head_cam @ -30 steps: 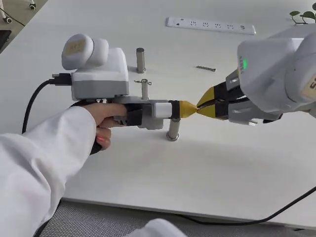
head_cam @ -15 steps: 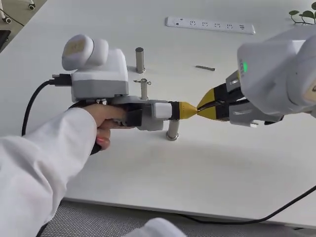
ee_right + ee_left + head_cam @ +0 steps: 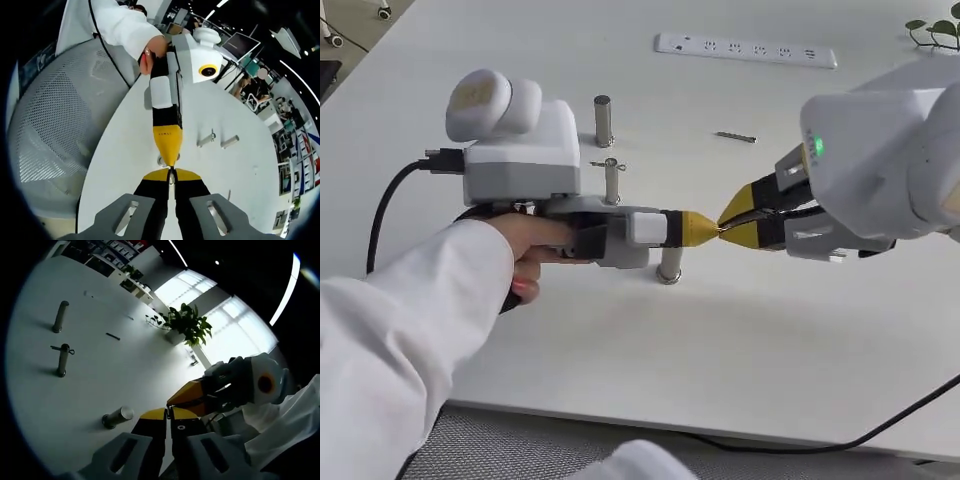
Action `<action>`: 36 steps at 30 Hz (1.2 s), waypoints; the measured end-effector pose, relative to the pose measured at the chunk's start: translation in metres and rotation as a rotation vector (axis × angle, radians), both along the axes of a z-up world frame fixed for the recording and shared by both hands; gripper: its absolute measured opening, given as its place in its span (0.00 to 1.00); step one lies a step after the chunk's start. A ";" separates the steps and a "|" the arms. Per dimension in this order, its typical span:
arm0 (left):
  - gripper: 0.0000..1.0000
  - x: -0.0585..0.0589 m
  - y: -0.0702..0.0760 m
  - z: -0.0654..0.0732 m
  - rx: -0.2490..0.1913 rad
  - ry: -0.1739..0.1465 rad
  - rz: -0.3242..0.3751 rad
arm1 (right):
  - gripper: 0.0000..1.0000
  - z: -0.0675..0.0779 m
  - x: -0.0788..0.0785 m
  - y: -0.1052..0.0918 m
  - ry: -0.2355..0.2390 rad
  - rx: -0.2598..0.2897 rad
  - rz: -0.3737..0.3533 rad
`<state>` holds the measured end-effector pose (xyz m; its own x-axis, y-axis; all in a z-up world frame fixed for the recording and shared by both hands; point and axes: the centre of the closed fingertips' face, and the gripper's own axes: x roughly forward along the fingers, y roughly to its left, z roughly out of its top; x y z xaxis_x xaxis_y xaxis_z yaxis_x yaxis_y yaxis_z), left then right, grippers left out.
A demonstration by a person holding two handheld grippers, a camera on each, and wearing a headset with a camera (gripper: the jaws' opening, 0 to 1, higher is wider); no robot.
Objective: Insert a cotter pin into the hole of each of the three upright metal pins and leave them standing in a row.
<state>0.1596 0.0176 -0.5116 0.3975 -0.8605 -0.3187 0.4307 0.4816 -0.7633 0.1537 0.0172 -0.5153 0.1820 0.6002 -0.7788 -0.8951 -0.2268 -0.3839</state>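
Touching: left gripper (image 3: 708, 228), right gripper (image 3: 728, 224), jaws closed.

Three grey metal pins stand upright on the white worktop (image 3: 620, 360) in a slanting row. The far pin (image 3: 603, 120) is bare. The middle pin (image 3: 611, 185) carries a cotter pin (image 3: 597, 165) through its top. The near pin (image 3: 669, 266) is partly hidden. A loose slender pin (image 3: 736, 137) lies flat at the far right.
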 end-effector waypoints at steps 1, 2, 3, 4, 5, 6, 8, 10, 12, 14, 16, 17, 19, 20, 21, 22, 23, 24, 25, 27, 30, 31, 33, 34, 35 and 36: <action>0.00 0.000 0.000 0.000 0.002 -0.002 -0.001 | 0.00 0.000 0.000 0.001 -0.002 0.003 0.005; 0.00 -0.001 0.000 0.000 0.004 -0.002 -0.005 | 0.00 0.000 0.001 0.000 -0.006 0.003 0.005; 0.00 -0.001 0.001 -0.001 0.010 -0.003 -0.009 | 0.06 0.001 0.004 0.000 -0.026 0.004 -0.001; 0.00 -0.003 0.001 -0.002 0.032 -0.021 -0.022 | 0.12 0.002 0.008 0.000 -0.039 0.009 -0.011; 0.00 -0.004 0.002 -0.002 0.044 -0.054 -0.039 | 0.16 0.002 0.009 -0.001 -0.030 0.014 -0.021; 0.00 -0.005 0.002 0.000 0.050 -0.063 -0.040 | 0.17 0.003 0.010 -0.002 -0.008 0.027 -0.038; 0.00 -0.007 0.003 0.002 0.066 -0.107 -0.062 | 0.16 0.004 0.008 -0.003 0.038 0.045 -0.055; 0.00 -0.007 0.005 0.006 0.106 -0.189 -0.096 | 0.19 0.002 0.004 -0.006 0.105 0.057 -0.077; 0.00 -0.009 0.006 0.009 0.149 -0.275 -0.136 | 0.22 -0.001 -0.002 -0.009 0.171 0.058 -0.095; 0.00 -0.011 0.004 0.015 0.153 -0.336 -0.169 | 0.22 -0.002 -0.006 -0.010 0.219 0.074 -0.106; 0.00 -0.013 0.002 0.025 0.137 -0.405 -0.186 | 0.20 -0.003 -0.012 -0.012 0.273 0.084 -0.111; 0.00 -0.013 0.003 0.026 0.160 -0.450 -0.202 | 0.19 -0.002 -0.012 -0.011 0.279 0.095 -0.112; 0.00 -0.016 0.005 0.024 0.242 -0.551 -0.267 | 0.18 -0.001 -0.021 -0.011 0.348 0.118 -0.118; 0.00 -0.018 0.005 0.024 0.270 -0.603 -0.298 | 0.17 -0.001 -0.024 -0.010 0.377 0.132 -0.120; 0.00 -0.020 0.005 0.023 0.288 -0.629 -0.325 | 0.16 0.000 -0.024 -0.009 0.388 0.143 -0.120; 0.00 -0.023 0.004 0.024 0.293 -0.642 -0.345 | 0.14 0.000 -0.026 -0.010 0.397 0.145 -0.119; 0.00 -0.024 0.003 0.024 0.295 -0.647 -0.353 | 0.13 0.000 -0.026 -0.010 0.400 0.145 -0.118; 0.00 -0.026 0.003 0.024 0.312 -0.683 -0.378 | 0.13 -0.001 -0.027 -0.009 0.401 0.145 -0.119; 0.00 -0.027 0.002 0.023 0.318 -0.695 -0.390 | 0.13 -0.002 -0.028 -0.009 0.401 0.144 -0.118; 0.00 -0.030 0.000 0.022 0.314 -0.693 -0.402 | 0.12 -0.005 -0.030 -0.009 0.406 0.132 -0.114; 0.00 -0.033 -0.001 0.020 0.319 -0.717 -0.426 | 0.11 -0.007 -0.033 -0.009 0.415 0.128 -0.108; 0.00 -0.034 -0.002 0.019 0.326 -0.726 -0.430 | 0.10 -0.008 -0.034 -0.008 0.418 0.128 -0.108; 0.00 -0.036 -0.002 0.017 0.335 -0.746 -0.451 | 0.09 -0.009 -0.035 -0.008 0.425 0.126 -0.107; 0.00 -0.036 -0.003 0.016 0.338 -0.747 -0.454 | 0.08 -0.010 -0.037 -0.009 0.432 0.117 -0.105; 0.00 -0.037 -0.003 0.016 0.339 -0.749 -0.459 | 0.08 -0.011 -0.037 -0.009 0.431 0.113 -0.101; 0.00 -0.038 -0.004 0.015 0.340 -0.756 -0.469 | 0.08 -0.011 -0.038 -0.008 0.434 0.114 -0.098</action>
<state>0.1212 0.0135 -0.4965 0.2386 -0.8932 -0.3812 0.9586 0.2795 -0.0548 0.1154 0.0088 -0.5266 -0.0862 0.6826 -0.7257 -0.9937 -0.1111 0.0135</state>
